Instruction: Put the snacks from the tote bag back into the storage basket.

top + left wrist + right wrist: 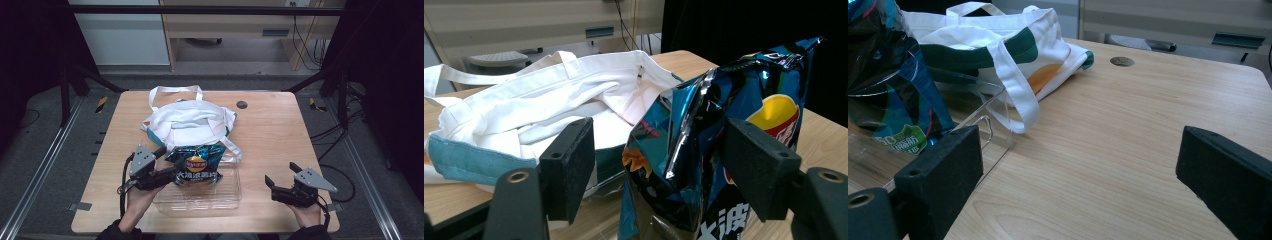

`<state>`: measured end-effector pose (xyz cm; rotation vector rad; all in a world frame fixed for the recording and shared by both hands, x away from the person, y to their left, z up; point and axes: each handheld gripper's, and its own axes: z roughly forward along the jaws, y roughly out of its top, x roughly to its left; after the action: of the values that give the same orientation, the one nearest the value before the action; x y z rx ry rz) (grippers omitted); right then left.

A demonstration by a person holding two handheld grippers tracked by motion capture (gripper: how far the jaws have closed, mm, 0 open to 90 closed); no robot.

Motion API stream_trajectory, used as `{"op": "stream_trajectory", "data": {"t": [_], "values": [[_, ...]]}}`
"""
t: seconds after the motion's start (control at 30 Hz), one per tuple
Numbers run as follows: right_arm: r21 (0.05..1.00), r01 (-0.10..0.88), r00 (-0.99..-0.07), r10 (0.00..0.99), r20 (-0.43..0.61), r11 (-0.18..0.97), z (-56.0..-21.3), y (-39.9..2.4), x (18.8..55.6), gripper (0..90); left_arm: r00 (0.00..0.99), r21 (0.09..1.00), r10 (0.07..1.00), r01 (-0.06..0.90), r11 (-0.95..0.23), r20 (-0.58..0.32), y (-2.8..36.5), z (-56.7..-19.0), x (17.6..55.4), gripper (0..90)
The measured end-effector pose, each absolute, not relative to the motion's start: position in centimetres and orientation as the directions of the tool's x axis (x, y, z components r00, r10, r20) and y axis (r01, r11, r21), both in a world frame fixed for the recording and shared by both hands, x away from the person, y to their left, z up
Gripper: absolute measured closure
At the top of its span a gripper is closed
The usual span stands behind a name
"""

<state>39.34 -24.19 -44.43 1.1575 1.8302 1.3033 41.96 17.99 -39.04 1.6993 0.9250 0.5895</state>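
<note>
Even overhead light on table (280,135); dark surrounds at side edges; glare on crisp bag (704,150); near jaws soft.

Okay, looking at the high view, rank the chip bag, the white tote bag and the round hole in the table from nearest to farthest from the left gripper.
1. Chip bag: beside the left gripper, standing in the clear tray.
2. White tote bag: just behind the chip bag, mid-table.
3. Round hole: far side of the table, right of the tote bag.

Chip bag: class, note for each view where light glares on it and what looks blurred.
Left gripper view: white glare streaks down the crinkled chip bag, near jaws soft. High view: dim, faint sheen on the clear tray. Right gripper view: bag foil shiny, jaws blurred.
</note>
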Motion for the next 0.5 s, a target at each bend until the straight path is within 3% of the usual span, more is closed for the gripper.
{"op": "stream_trajectory", "data": {"t": [0.2, 0.5], "values": [[0.942, 0.306, -0.436, 0.9, 0.012, 0.135, -44.43, -24.19, 39.34, 5.1, 0.579, 0.947, 0.812, 0.294, -0.127, -0.071, 18.25, -39.02, 41.8, 29.8], [0.942, 0.305, -0.437, 0.899, 0.011, 0.137, -44.43, -24.21, 39.35, 5.2, 0.575, 0.944, 0.812, 0.312, -0.106, -0.1, 18.55, -39.26, 41.99, 42.4]]}}
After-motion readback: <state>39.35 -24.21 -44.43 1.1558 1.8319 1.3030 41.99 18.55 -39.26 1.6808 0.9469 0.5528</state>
